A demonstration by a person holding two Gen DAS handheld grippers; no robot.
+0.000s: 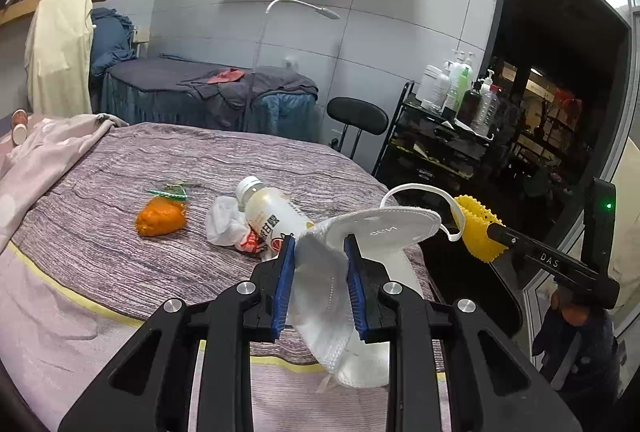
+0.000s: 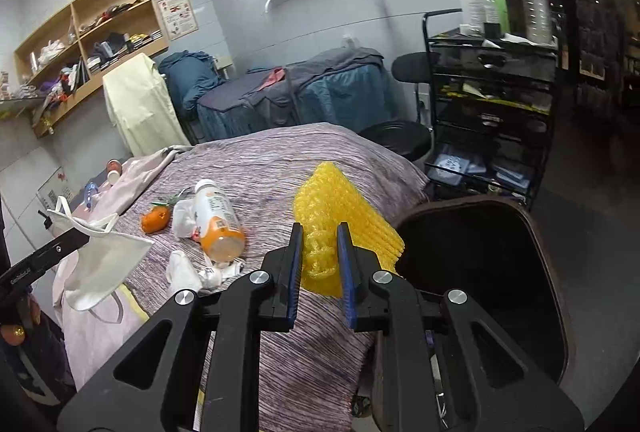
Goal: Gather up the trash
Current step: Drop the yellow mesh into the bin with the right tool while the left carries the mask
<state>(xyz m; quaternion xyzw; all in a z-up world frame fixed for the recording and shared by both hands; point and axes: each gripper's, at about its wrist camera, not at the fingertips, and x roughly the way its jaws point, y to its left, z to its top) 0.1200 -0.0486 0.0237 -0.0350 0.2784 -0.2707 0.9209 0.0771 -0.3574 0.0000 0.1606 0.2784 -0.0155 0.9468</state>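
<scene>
Right wrist: right hand-held gripper (image 2: 318, 260) pinching yellow mesh (image 2: 344, 220) beside dark bin (image 2: 552, 272); left hand-held gripper (image 1: 320, 272) clamping mask (image 1: 360, 232)

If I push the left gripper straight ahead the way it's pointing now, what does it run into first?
Probably the plastic bottle lying on the bed, just beyond the left gripper, which is shut on the white face mask. Depth is unclear; it might pass above the bottle and meet the bedspread further on.
</scene>
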